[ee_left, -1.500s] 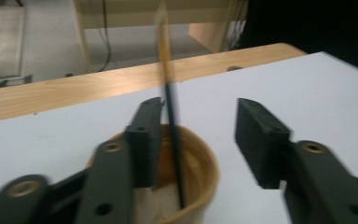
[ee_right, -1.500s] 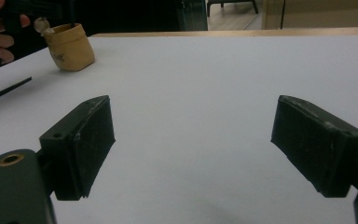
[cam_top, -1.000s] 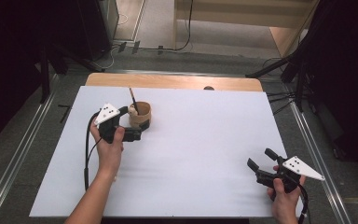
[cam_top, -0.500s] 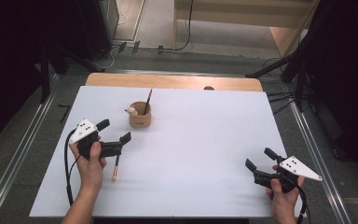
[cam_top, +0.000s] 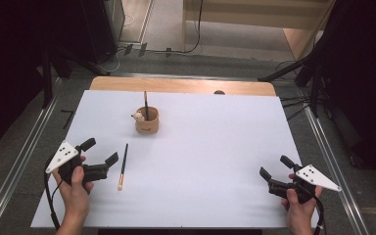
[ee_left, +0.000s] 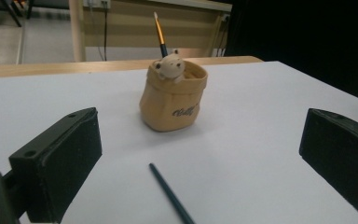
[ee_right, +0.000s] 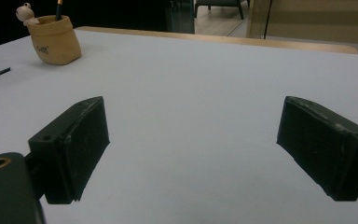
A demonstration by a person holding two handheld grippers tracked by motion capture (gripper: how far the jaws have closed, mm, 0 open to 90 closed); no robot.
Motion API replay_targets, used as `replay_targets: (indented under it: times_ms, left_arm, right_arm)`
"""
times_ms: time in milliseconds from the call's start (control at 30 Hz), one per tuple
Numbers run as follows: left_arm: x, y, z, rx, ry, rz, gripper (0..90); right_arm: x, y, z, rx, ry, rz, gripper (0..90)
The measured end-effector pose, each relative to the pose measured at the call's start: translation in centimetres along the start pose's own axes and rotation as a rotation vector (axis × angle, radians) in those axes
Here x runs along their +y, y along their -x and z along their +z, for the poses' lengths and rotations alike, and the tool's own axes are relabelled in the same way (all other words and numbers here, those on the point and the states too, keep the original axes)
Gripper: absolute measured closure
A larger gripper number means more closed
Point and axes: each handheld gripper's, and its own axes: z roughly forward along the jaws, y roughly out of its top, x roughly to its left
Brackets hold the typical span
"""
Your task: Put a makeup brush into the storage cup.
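Left gripper (cam_top: 99, 157): fingers spread, empty, beside brush (cam_top: 123, 166).
Right gripper (cam_top: 273, 170): fingers apart, empty.
Risk: thin brush rolls on worktop (cam_top: 210, 161); grasp misses.
Holder (cam_top: 147, 120): may tip if bumped.

Looking down at a wooden table (cam_top: 176, 85) wearing a white cover (cam_top: 215, 161) over nearly all its top. Seeing grey floor (cam_top: 166, 29) spreading out beyond the table. Finding shiny metal rails running along the floor, one left of the table (cam_top: 24, 152) and one right of it (cam_top: 330, 152). Spotting a black cable (cam_top: 194, 39) trailing over the floor behind the table. Noticing light wooden furniture (cam_top: 254, 7) standing farther behind the table. Meeting deep dark (cam_top: 367, 73) hanging to the right of the table, and black stand legs (cam_top: 293, 73) leaning near its far right corner.
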Motion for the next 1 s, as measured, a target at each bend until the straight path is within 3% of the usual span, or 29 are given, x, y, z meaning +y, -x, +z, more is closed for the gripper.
replay_targets:
  times_ms: [533,733,1000]
  left_arm:
    - [-2.1,-1.0,-3.4,0.074,-0.027,0.056,0.0]
    - [-3.0,-1.4,-4.4,0.073,-0.04,0.041,0.0]
    - [-3.5,-2.0,-6.2,0.1,-0.042,0.041,0.0]
  right_arm:
    - [0.1,0.2,-1.3,-0.035,0.025,0.029,8.4]
    - [0.0,-0.2,-1.4,-0.062,0.014,0.01,8.4]
    - [-0.1,-0.2,-1.7,-0.058,0.019,0.022,8.4]
